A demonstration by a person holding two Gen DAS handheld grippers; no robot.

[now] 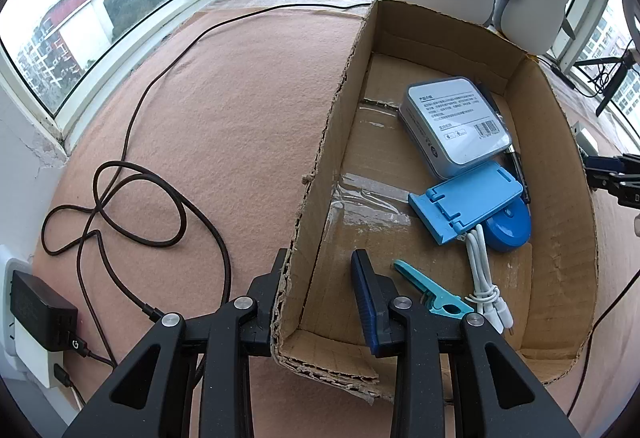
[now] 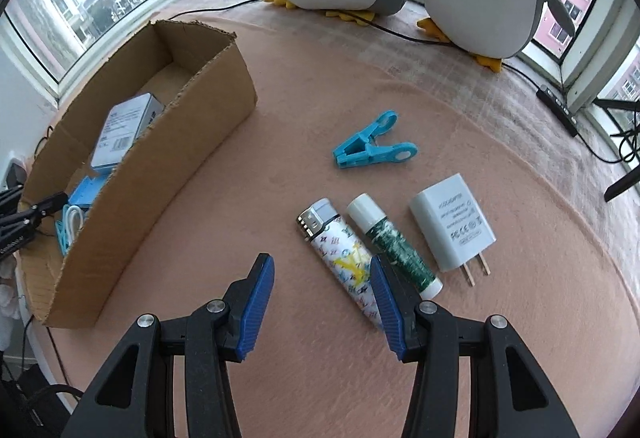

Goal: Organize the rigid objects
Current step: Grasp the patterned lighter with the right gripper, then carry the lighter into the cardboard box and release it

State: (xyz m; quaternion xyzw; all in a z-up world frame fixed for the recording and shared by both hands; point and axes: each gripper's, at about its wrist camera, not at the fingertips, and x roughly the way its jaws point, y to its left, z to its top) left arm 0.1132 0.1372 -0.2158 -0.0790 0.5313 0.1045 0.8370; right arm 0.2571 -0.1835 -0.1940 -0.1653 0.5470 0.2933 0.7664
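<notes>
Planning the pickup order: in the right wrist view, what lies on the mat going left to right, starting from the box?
Cardboard box → blue clothespin → patterned lighter → green glue stick → white charger plug.

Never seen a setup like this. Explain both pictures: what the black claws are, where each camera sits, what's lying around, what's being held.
No robot here: a person holds a two-finger gripper in each hand, with a camera on each looking along its fingers.

Left view: the left gripper, jaws open, straddles the wall of the cardboard box. Inside lie a grey tin, a blue stand, a white cable and a teal clip.

Right view: the right gripper is open, holding nothing, above the pink mat. There lie a lighter, a green tube, a white charger and a blue clothespin.
</notes>
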